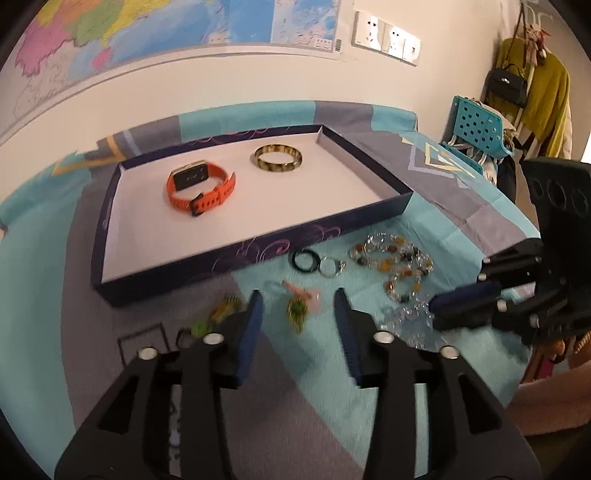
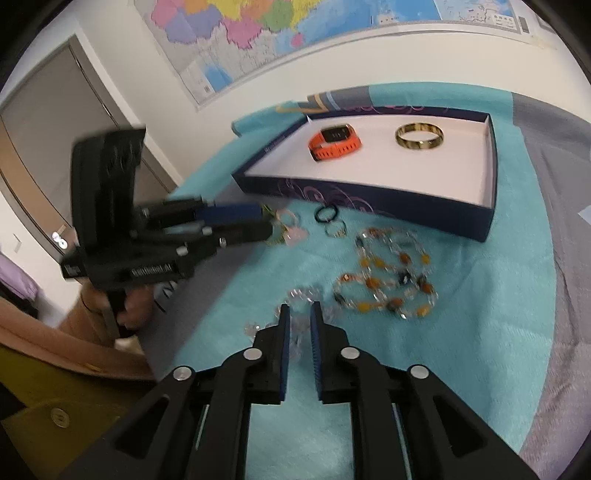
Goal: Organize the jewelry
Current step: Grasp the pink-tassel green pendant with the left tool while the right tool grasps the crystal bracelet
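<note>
The left gripper [image 1: 299,314] hangs with its blue-padded jaws spread apart, nothing pinched; a blurred green and pink earring [image 1: 297,314] lies on the cloth between them. The right gripper [image 2: 300,321] has its jaws only narrowly parted over a clear crystal bracelet [image 2: 301,299], and whether the pads touch it cannot be told.

Both hover over a bedspread [image 2: 461,350] of soft teal and grey patches with a few cream triangles. Just beyond the clear bracelet sprawls a beaded necklace [image 2: 388,280] of amber, brown and clear stones, looped on itself. Near it lie a small black ring [image 2: 327,214] and a thin metal ring [image 2: 335,230], touching or nearly so. More green trinkets [image 1: 221,314] sit blurred by the left jaw.

Farther out stands a shallow rectangular tray [image 1: 258,254], dark navy cardboard with purple swirls outside and plain white inside. In it rest an orange watch [image 1: 201,186] with a ribbed strap and dark square face, and, well apart from it, a glossy tortoiseshell bangle [image 1: 277,158].

Behind, a large coloured map [image 2: 258,33] hangs on the cream wall, with sockets [image 1: 386,37], a perforated teal chair [image 1: 476,123] and a coat rack [image 1: 532,85] holding a mustard garment and a black handbag.
</note>
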The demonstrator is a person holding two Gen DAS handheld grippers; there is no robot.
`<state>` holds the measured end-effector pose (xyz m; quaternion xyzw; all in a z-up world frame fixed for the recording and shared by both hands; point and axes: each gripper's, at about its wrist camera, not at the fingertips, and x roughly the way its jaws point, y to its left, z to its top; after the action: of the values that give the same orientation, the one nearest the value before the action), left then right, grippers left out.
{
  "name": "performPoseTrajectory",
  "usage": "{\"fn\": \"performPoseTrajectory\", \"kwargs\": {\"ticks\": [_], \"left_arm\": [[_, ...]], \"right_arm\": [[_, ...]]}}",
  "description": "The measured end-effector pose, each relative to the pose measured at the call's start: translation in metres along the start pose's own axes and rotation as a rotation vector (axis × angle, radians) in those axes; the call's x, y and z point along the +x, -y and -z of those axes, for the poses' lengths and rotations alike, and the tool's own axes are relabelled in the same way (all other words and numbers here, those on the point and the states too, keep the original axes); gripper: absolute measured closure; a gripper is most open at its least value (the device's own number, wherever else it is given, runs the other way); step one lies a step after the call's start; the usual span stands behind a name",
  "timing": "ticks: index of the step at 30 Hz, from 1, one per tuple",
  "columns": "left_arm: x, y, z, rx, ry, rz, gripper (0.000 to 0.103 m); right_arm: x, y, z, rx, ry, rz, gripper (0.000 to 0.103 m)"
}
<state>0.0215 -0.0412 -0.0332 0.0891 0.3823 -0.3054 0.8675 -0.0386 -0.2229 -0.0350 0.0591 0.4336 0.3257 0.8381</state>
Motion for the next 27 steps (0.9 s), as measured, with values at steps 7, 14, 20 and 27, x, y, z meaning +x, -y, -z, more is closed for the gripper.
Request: {"fn": "performPoseTrajectory", "kwargs": {"ticks": [7, 14, 20, 27], "left_arm": [[0.015, 0.004, -0.008, 0.017, -0.029, 0.005, 0.064], [0.027, 0.002, -0.007, -0.003, -0.077, 0.031, 0.082], [0.027, -0.001, -0.005, -0.021, -0.071, 0.044, 0.085], [0.016, -0.004, -0.004, -0.041, -0.044, 0.062, 0.085]], "right_arm": [[0.007, -0.014, 0.002, -0.068, -0.001, 0.043, 0.047], [0.016, -0.034, 0.006, -0.207, -0.018, 0.19, 0.044], [0.019, -0.033, 0.005, -0.213, -0.017, 0.258, 0.077], [0.011, -0.016, 0.0, -0.097, -0.002, 0.155, 0.095]]}}
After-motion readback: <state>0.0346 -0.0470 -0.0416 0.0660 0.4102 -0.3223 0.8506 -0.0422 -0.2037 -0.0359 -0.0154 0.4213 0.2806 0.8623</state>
